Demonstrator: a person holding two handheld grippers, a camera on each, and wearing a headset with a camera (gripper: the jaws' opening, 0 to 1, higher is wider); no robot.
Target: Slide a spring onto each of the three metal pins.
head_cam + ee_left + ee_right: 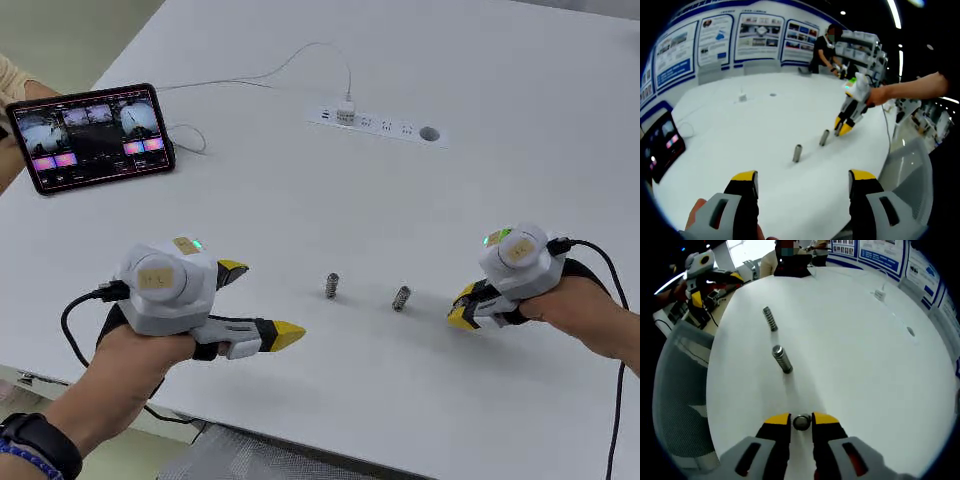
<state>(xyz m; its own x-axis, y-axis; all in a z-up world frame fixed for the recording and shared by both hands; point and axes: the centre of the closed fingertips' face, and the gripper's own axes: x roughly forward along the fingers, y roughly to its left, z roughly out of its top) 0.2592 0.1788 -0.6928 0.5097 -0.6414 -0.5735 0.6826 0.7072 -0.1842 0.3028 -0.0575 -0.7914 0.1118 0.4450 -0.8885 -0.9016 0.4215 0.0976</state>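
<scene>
Two short metal pins stand on the white table (330, 200), each with a coiled spring around it: one (332, 285) (797, 153) (770, 318) upright, the other (401, 297) (824, 137) (782, 359) leaning a little. My right gripper (463, 305) (801, 426) (844, 128) rests low on the table just right of the leaning pin. It is shut on a small round metal pin (801, 422) seen end-on. My left gripper (262, 300) (803, 177) (700, 275) is open and holds nothing, left of the upright pin and pointing toward both.
A tablet (90, 135) lies at the far left with a white cable running to a power strip (375, 122) at the back. A grey mesh chair (230, 460) (680, 400) sits below the near table edge. A person (825, 50) stands beyond the table.
</scene>
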